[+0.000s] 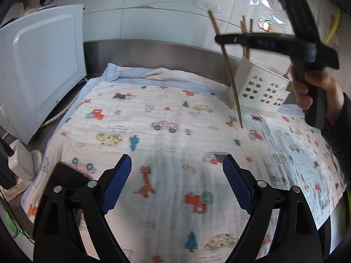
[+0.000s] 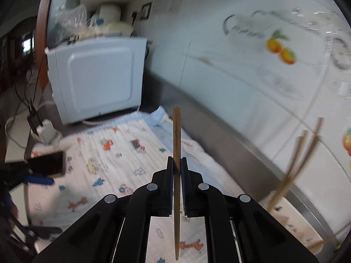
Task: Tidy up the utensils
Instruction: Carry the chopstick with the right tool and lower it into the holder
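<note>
Wooden chopstick [image 2: 176, 153], slim, straight and squared at its upper end, clamped between the blue ribbed pads of the right tongs [image 2: 176, 164] and held clear above the surface, its tapered tip hanging just over the cloth. Seen from the left wrist, the same chopstick [image 1: 228, 65] slants downward, just left of the white holder [image 1: 261, 87], a rigid plastic caddy with arched window cut-outs that already carries several more chopsticks [image 1: 246, 32] standing on end. The left tongs [image 1: 176, 186] stand wide with nothing between them, low over the near part of the printed cotton cloth [image 1: 153, 114], a soft quilted cover patterned with cars, trees and giraffes. A stick of this kind is judged light, stiff and smooth; being narrow, it may pivot or slip in the pads, so a hold around mid-length, as here, should limit swing. A dark phone [image 1: 68, 175] lies at the near-left edge; a white appliance [image 1: 43, 65] stands far left.
</note>
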